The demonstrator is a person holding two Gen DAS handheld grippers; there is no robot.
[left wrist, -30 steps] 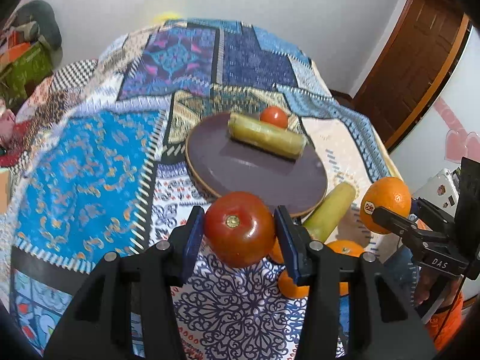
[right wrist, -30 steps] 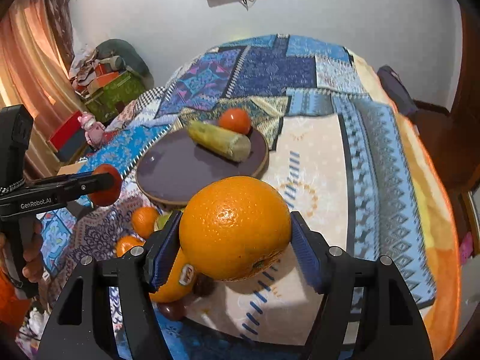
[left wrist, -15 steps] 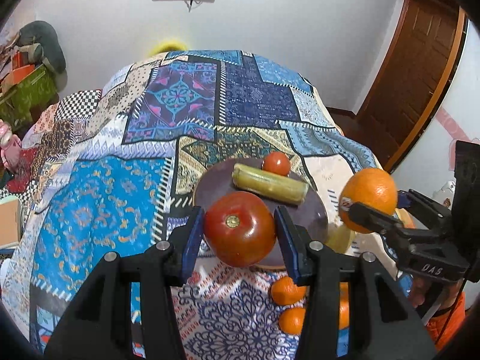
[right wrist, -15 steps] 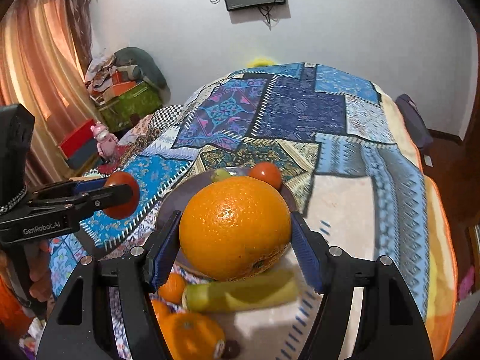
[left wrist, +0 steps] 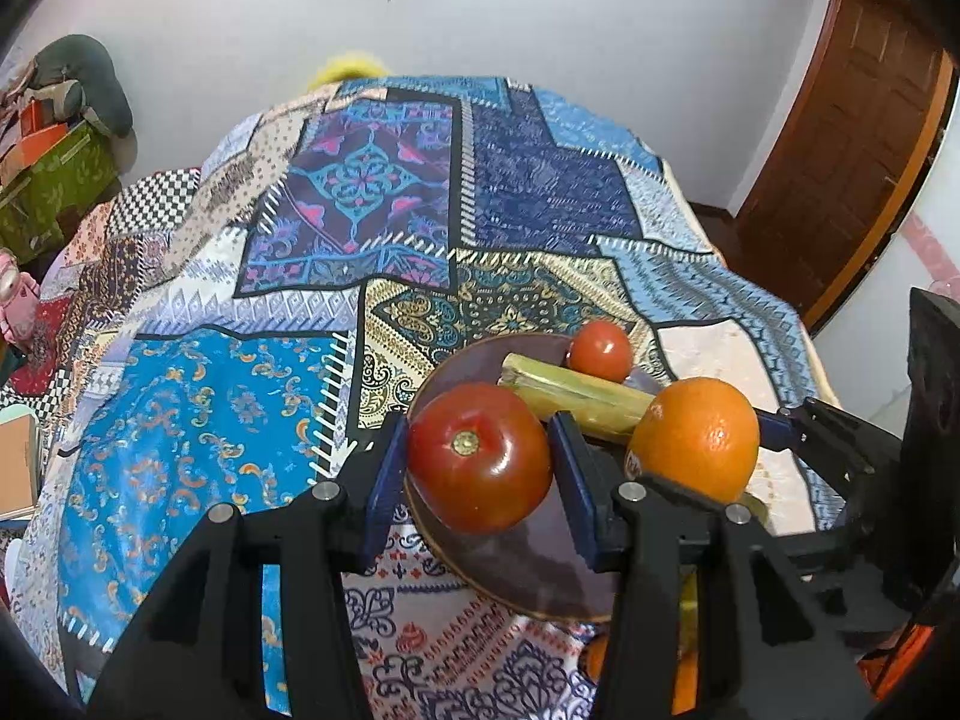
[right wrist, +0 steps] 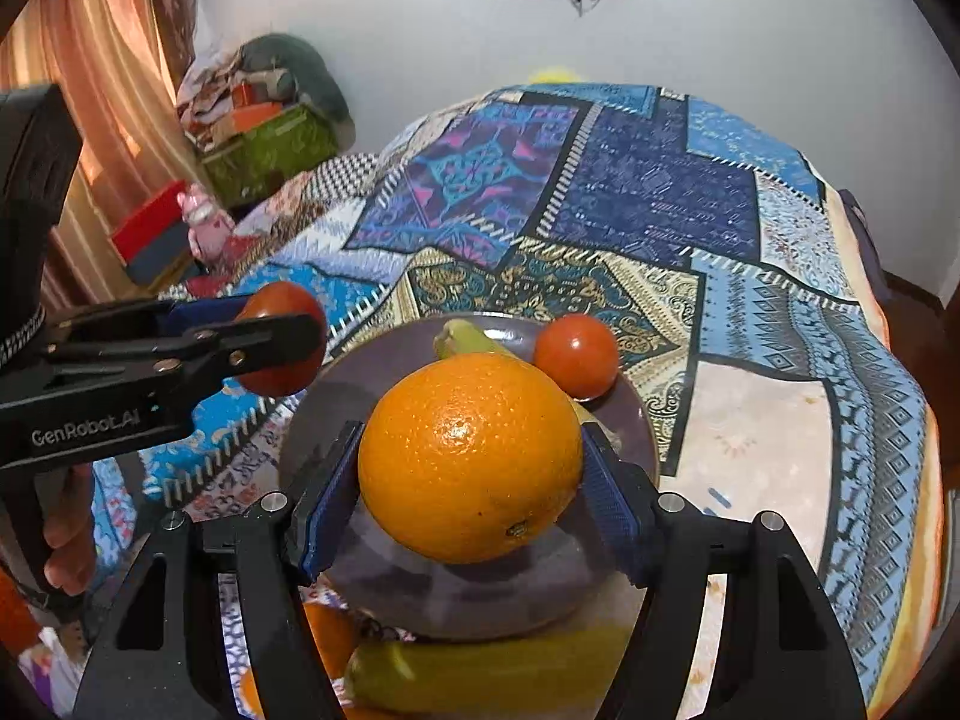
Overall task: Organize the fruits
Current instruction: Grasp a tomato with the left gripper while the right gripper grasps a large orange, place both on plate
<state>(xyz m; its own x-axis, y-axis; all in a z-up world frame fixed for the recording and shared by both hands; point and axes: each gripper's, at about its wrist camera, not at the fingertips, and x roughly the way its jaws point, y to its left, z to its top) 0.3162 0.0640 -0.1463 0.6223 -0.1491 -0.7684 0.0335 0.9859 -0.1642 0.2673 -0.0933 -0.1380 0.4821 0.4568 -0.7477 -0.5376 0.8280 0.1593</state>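
Note:
My left gripper [left wrist: 477, 459] is shut on a large red tomato [left wrist: 480, 456] and holds it above the near left part of the dark purple plate [left wrist: 540, 564]. My right gripper [right wrist: 471, 462] is shut on a big orange [right wrist: 471, 456] and holds it above the plate's [right wrist: 456, 594] middle. On the plate lie a yellow-green stalk piece [left wrist: 576, 399] and a small tomato [left wrist: 600, 351]. The orange also shows in the left wrist view [left wrist: 696, 438], and the held tomato in the right wrist view [right wrist: 282, 339].
A patchwork quilt [left wrist: 360, 240] covers the bed. A green-yellow fruit [right wrist: 480, 672] and small oranges [right wrist: 327, 636] lie in front of the plate. Boxes and clutter [right wrist: 258, 126] stand at the left wall, a wooden door [left wrist: 840, 138] at the right.
Both grippers have moved forward with their fruit and now hang over the plate. The loose fruit in front of the plate has dropped toward the lower edge of the views.

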